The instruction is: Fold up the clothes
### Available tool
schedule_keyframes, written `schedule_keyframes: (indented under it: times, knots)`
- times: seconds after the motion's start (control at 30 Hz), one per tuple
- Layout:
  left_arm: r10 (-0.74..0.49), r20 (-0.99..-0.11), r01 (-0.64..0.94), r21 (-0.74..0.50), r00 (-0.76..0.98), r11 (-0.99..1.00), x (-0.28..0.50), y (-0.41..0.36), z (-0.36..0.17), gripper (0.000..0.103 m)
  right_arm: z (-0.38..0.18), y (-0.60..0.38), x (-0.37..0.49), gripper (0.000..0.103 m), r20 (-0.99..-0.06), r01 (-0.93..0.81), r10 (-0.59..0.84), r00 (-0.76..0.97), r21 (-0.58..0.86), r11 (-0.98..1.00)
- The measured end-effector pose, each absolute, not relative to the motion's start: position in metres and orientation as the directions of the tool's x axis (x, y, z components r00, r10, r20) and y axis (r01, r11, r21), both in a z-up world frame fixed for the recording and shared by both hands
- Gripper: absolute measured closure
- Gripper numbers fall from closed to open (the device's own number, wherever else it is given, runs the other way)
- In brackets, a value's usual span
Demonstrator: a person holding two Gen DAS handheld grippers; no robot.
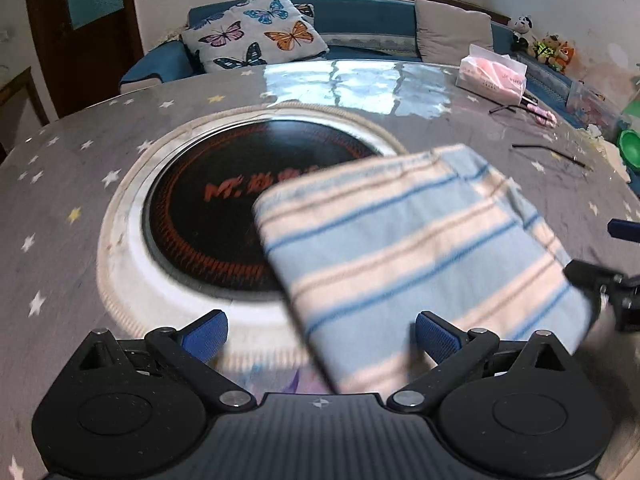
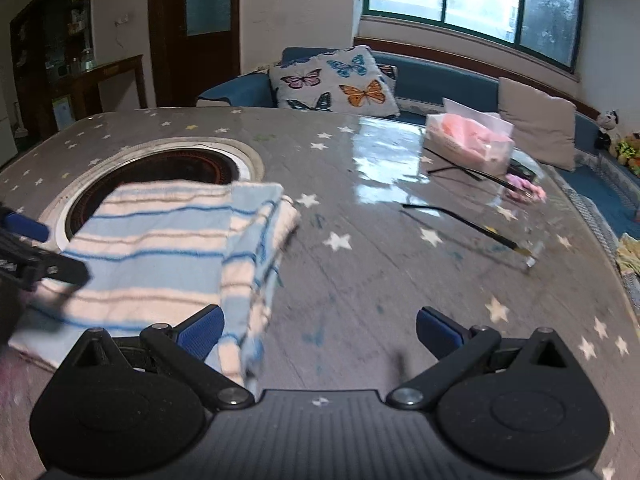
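Left wrist view: the left tool [image 1: 320,334] sits at the bottom of the frame, its blue pads spread wide and pinching nothing. The folded striped cloth [image 1: 420,256] lies flat on the tabletop [image 1: 80,184], filling the centre and right, one corner reaching down between the pads without touching them. Its upper left edge overlaps the round black cooktop [image 1: 208,216] sunk into the tabletop. At the right edge, the right tool [image 1: 616,264] pokes in beside the cloth. Upper right: a tissue box [image 1: 492,72].

Right wrist view: the right tool [image 2: 320,334] is spread wide too, only bare tabletop between its pads. The cloth [image 2: 160,252] lies in the left half, partly over the cooktop [image 2: 160,172], its folded edge just beside the left pad. The left tool [image 2: 28,248] enters at the far left, over the cloth. Tissue box [image 2: 468,144] upper right.
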State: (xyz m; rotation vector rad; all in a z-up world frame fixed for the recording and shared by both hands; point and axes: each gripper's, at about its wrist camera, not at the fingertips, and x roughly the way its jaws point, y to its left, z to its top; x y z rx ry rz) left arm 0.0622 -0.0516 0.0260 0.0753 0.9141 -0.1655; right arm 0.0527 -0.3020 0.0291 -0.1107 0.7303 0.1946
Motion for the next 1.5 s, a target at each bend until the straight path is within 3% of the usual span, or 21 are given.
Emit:
schedule_keyframes:
  times: [0.23,0.6,1.5]
  knots:
    - [-0.076,-0.779,0.193,0.059,0.622,0.979,0.034,-0.050,0.019,0.001,0.015,-0.312,0.039,0.000,-0.678,-0.188,0.156,0.719,0.026,0.982]
    - [-0.096,-0.782,0.212,0.047,0.616,0.976,0.015,-0.043,0.013,0.000,0.010,-0.317,0.032,0.000,-0.667,-0.185,0.165,0.726,0.041,0.982]
    - [-0.018,-0.763,0.084,0.048,0.646,0.995,0.053,-0.023,0.021,0.000,0.032,-0.286,0.083,0.000,-0.640,-0.218,0.184,0.746,0.025,0.976]
